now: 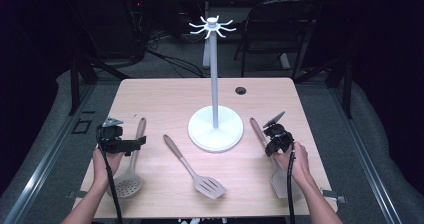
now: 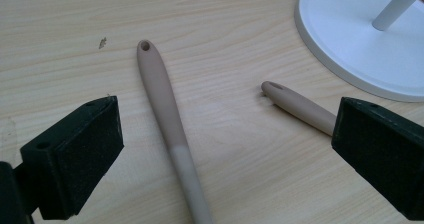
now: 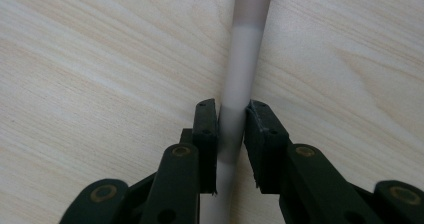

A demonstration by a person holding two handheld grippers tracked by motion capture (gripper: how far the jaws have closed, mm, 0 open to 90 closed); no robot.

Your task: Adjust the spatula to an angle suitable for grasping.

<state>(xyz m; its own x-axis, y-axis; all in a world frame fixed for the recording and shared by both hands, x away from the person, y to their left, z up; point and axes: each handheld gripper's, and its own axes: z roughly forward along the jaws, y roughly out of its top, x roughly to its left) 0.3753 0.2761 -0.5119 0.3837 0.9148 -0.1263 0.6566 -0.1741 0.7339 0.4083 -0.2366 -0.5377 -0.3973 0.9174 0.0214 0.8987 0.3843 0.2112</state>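
Note:
Three utensils with tan handles lie on the wooden table (image 1: 165,91) around a white hook stand (image 1: 215,129). At the left is a round skimmer (image 1: 129,181). My left gripper (image 1: 132,144) hovers open over its handle (image 2: 167,119), which lies between the wide-apart jaws (image 2: 225,129) untouched. In the middle lies a slotted turner (image 1: 196,170), whose handle end (image 2: 300,106) reaches toward the stand base (image 2: 350,39). At the right lies a spatula (image 1: 280,181). My right gripper (image 1: 272,144) is down on its handle (image 3: 245,44), pads (image 3: 232,119) closed against both sides.
The stand's tall pole ends in a ring of hooks (image 1: 212,26) high above the table. A cable hole (image 1: 241,90) sits near the far edge. A dark chair (image 1: 280,29) and cables stand on the floor beyond the table.

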